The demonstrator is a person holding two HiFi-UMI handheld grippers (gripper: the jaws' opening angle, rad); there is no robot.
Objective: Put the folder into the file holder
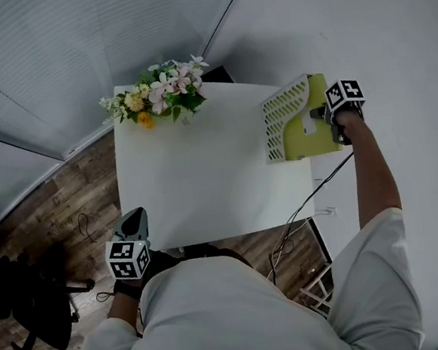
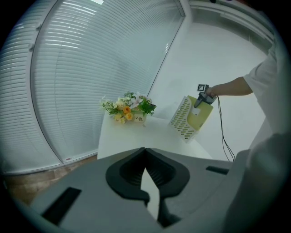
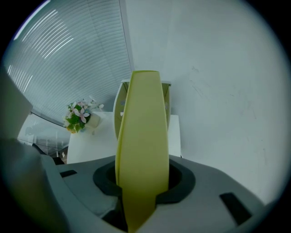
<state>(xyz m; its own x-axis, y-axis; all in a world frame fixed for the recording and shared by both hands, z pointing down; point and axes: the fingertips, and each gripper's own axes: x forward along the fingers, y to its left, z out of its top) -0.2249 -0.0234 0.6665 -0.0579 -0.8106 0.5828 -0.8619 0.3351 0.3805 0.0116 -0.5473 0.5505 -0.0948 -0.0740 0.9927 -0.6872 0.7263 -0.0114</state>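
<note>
A white perforated file holder (image 1: 282,116) stands at the right edge of the white table (image 1: 204,184). A yellow-green folder (image 1: 316,127) stands upright in it, its lower part inside the holder. My right gripper (image 1: 329,117) points straight down from above and is shut on the folder's top edge. In the right gripper view the folder (image 3: 143,136) fills the space between the jaws, with the holder (image 3: 119,107) below it. My left gripper (image 1: 133,219) hovers at the table's front left corner, shut and holding nothing; its view shows the holder (image 2: 184,119) far off.
A pot of flowers (image 1: 159,93) sits at the table's far edge. A white wall runs close behind the holder on the right. A black cable (image 1: 305,206) hangs off the table's right side. An office chair (image 1: 27,309) stands on the wooden floor at left.
</note>
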